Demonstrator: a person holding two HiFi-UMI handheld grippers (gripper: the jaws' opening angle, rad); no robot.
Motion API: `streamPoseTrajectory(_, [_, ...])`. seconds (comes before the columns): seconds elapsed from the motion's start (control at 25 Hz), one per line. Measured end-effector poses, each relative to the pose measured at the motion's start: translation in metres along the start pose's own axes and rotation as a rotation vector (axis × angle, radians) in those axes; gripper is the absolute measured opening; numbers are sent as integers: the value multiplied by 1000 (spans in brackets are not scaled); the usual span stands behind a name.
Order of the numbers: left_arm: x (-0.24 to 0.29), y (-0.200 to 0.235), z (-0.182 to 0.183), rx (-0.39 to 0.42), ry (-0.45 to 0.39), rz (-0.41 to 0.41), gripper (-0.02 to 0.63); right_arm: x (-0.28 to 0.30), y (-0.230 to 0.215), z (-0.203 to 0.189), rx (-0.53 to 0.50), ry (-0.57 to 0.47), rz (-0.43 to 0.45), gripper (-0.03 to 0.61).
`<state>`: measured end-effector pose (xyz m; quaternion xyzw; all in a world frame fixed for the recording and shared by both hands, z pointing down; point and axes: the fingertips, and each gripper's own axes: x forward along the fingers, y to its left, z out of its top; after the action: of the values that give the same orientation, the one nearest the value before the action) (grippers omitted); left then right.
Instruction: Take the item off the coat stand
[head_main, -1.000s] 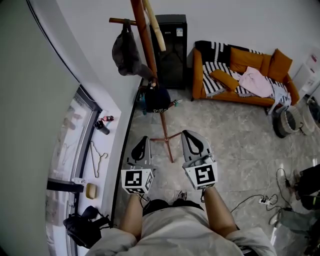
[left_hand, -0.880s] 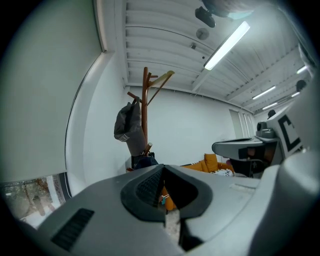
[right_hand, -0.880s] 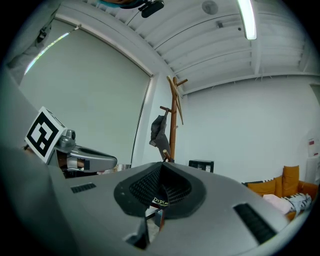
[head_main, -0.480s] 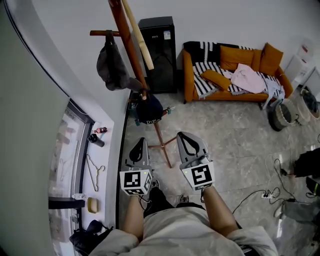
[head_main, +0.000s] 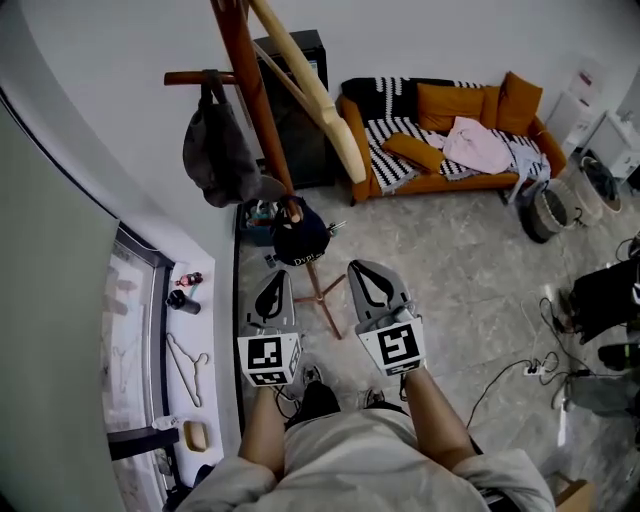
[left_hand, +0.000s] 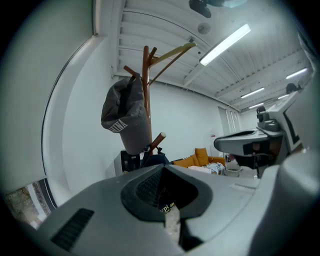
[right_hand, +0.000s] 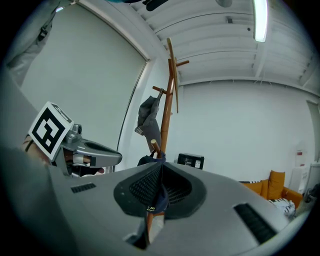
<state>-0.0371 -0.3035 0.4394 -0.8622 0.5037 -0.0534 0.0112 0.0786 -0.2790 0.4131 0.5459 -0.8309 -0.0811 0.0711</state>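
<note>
A wooden coat stand (head_main: 255, 100) rises in front of me. A grey bag (head_main: 215, 155) hangs from its left peg, and a dark cap (head_main: 300, 238) sits on a lower peg. My left gripper (head_main: 278, 276) and right gripper (head_main: 362, 268) are held side by side just short of the stand's feet. Both are shut and hold nothing. In the left gripper view the grey bag (left_hand: 125, 117) hangs on the stand (left_hand: 146, 95) above the shut jaws. In the right gripper view the stand (right_hand: 167, 110), the bag (right_hand: 148, 120) and the cap (right_hand: 150, 161) lie straight ahead.
A white wall and a window ledge (head_main: 140, 330) with wire hangers (head_main: 185, 355) and a bottle (head_main: 182, 298) run along the left. A black cabinet (head_main: 295, 110) stands behind the stand. An orange sofa (head_main: 450, 130) with cushions, baskets (head_main: 550, 210) and floor cables (head_main: 520, 370) lie right.
The coat stand, bag and cap have come nearer and lower in the head view as the person stepped closer. Both grippers keep their places, still shut.
</note>
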Motion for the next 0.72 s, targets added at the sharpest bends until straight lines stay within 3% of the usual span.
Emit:
streamPoseTrajectory(0.2, [23, 21, -8, 14, 36, -38, 8, 24, -2, -7, 1, 28, -38, 5])
streamPoseTrajectory(0.36, [36, 35, -10, 76, 41, -69, 6, 41, -4, -19, -28, 76, -57, 5])
streamPoseTrajectory(0.52, [42, 48, -9, 125, 57, -95, 8, 54, 0, -25, -36, 110, -52, 6])
streamPoseTrajectory(0.72, [50, 61, -25, 123, 101, -109, 8, 75, 9, -35, -36, 145, -19, 6])
